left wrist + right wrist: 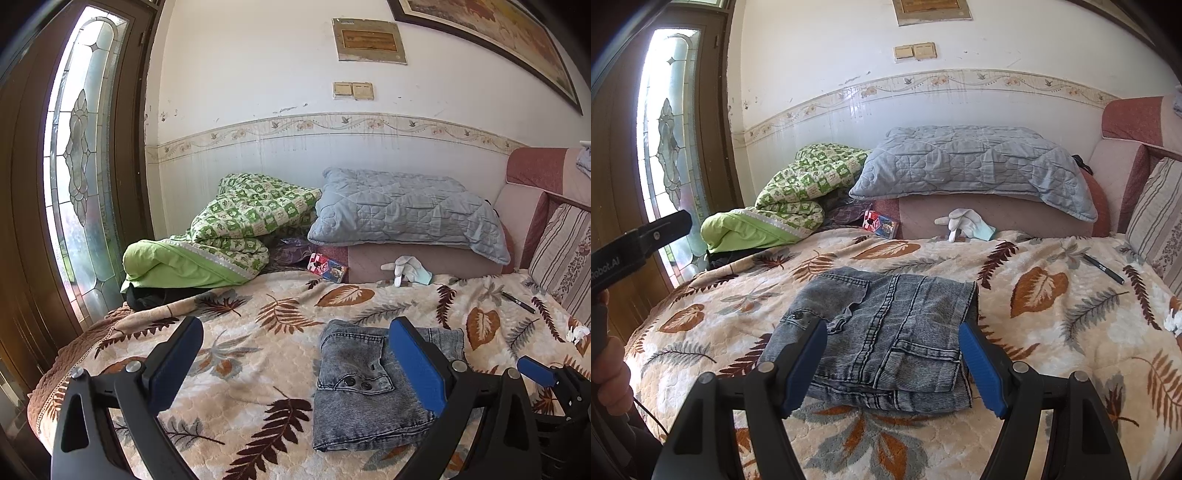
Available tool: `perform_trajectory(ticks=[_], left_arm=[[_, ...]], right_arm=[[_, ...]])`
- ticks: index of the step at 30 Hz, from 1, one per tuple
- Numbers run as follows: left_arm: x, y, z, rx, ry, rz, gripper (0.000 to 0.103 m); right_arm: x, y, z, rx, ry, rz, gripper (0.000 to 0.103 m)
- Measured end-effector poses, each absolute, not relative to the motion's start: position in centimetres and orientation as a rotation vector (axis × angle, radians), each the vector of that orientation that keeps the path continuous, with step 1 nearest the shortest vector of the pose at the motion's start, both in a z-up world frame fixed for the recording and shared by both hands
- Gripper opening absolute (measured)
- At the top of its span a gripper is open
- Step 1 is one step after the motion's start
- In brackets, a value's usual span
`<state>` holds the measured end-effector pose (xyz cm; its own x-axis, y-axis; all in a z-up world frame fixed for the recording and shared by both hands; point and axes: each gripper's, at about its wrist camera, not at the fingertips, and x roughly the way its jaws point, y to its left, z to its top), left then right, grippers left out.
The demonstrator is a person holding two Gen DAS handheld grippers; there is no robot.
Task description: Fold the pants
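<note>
Far left of both frames: glass door (77, 177), frame cut off by the fisheye edge. Left gripper (295, 365) fills the lower part of the left wrist view, jaws spread wide, nothing between them, held above the bed blanket (240, 354); its bases run off the bottom edge. In the right wrist view only its dark side shows at mid left, with part of the left hand (609, 365) at the frame edge. Green quilt (229, 229) bunched at left centre; something dark under it, can't make out what. Pants (886, 332), grey denim, folded into a compact stack, lie flat on the blanket at centre of the right wrist view, lower right of centre in the left. Right gripper (892, 363) jaws spread, straddling the stack's near edge, contact unclear. Blue-grey pillow (971, 162) upper centre, white glove (960, 221) below it. Black pen (1108, 267) at right. Striped cushion (1156, 210) cut off at right edge.
</note>
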<state>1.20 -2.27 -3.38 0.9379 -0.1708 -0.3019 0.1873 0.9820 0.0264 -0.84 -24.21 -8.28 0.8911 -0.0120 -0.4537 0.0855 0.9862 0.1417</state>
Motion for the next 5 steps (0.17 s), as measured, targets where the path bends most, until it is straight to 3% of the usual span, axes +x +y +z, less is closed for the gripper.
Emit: perform_trajectory(ticks=[5], left_arm=[[1.58,-2.43,-3.78,0.063,0.329,-0.207,0.101]], right_arm=[[-0.86,-24.04,-8.26,0.155,0.471,-0.052,0.077]])
